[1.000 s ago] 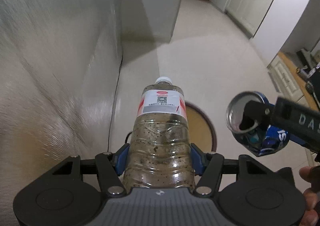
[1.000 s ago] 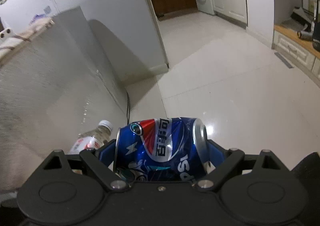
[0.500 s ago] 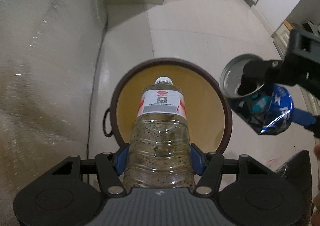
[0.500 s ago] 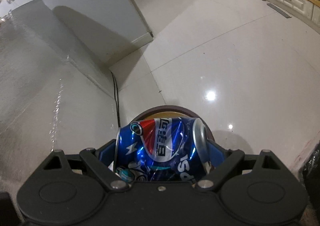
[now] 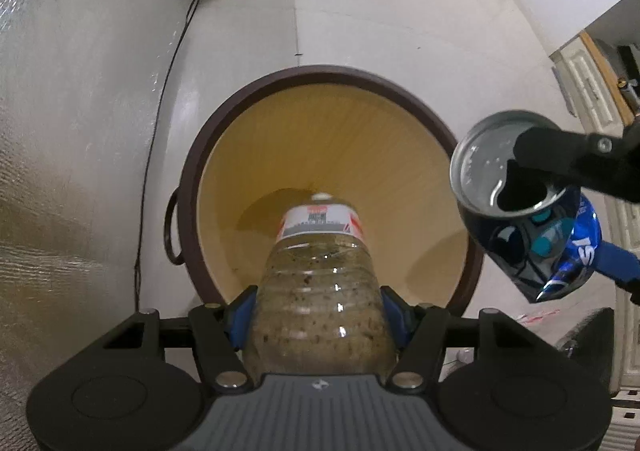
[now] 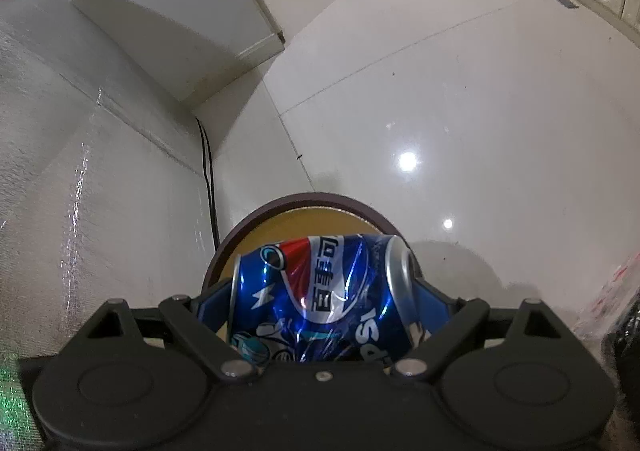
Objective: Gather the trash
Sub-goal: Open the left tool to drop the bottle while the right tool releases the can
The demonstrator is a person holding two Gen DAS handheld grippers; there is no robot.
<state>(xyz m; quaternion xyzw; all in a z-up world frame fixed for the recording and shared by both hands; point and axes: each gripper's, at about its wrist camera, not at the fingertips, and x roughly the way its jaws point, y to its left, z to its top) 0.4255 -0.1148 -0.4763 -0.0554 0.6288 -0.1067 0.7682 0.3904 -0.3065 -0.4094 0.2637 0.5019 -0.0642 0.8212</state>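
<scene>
Looking down your left wrist view, you have the left gripper (image 5: pixel 318 315) clamped at a middling width on the speckled plastic bottle (image 5: pixel 318 291), blue pads pressing its ribbed sides, cap end pointing straight into the bin (image 5: pixel 192 179). A second ago only a sliver of that bin's yellow interior showed behind the bottle; now its brown rim rings the whole bottle neck, so you have brought the load down over the mouth. The crushed blue can (image 5: pixel 528 219) hangs at the right, over the bin's right edge, pinched by your other tool.

Through the right wrist view, your right gripper (image 6: pixel 320 311) is spread wide yet gripping the can (image 6: pixel 324 291) end to end, its dented side facing the camera. The bin's rim (image 6: pixel 248 223) has risen from nothing to a clear arc behind the can, though less centred than on the left.

By my judgement, the bottle is ready to drop; shift the can a little further inward before releasing.
</scene>
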